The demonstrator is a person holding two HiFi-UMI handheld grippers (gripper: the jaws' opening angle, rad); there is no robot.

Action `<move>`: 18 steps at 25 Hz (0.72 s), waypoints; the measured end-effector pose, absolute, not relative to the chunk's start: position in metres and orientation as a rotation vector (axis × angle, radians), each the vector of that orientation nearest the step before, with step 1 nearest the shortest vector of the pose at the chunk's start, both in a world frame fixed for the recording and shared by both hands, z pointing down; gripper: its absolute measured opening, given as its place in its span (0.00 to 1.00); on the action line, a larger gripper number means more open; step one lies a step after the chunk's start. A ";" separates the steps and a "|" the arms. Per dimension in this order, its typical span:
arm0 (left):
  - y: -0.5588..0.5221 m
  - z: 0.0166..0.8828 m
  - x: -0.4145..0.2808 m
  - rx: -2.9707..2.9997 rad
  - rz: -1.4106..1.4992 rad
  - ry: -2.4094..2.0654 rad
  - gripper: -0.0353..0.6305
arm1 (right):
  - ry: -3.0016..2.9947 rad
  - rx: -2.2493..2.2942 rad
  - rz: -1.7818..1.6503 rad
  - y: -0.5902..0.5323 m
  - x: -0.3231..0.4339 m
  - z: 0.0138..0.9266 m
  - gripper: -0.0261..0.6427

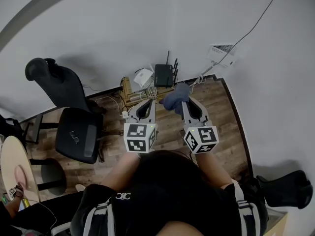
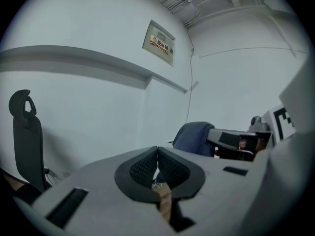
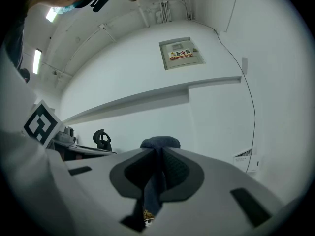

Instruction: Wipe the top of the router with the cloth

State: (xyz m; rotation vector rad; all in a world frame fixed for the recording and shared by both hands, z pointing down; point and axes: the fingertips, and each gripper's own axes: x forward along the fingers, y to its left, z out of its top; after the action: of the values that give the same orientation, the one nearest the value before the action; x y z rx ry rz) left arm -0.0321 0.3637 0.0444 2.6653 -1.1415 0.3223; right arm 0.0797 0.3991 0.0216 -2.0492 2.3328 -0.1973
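The right gripper (image 3: 157, 154) is clamped on the cloth (image 3: 160, 142), which bunches past its tips. The left gripper (image 2: 157, 154) has its jaws pressed together on nothing. The black router (image 1: 163, 75) sits at the wall (image 1: 123, 28), and the cloth is near it but not touching. This looks like the approach, with wiping not begun. Next, lower the cloth flat onto the router's top, clear of the antennas (image 1: 167, 58)

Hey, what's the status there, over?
Left tool shut, empty. Right tool shut on blue cloth. Router by the wall, cloth not on it yet. Office chair off left, not blocking.
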 end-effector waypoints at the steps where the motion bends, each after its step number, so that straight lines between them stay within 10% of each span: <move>1: 0.362 0.044 -0.034 2.667 0.319 -1.140 0.06 | 2.335 -2.051 -0.192 0.398 0.077 0.021 0.07; 18: 0.336 0.065 -0.072 2.657 0.309 -1.048 0.06 | 2.362 -2.160 -0.225 0.379 0.040 0.049 0.07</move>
State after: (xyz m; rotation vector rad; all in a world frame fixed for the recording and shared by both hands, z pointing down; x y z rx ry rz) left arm -0.0719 0.3359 0.0648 2.6566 -1.0476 0.3092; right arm 0.0399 0.3792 0.0495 -2.1603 2.3620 -0.2252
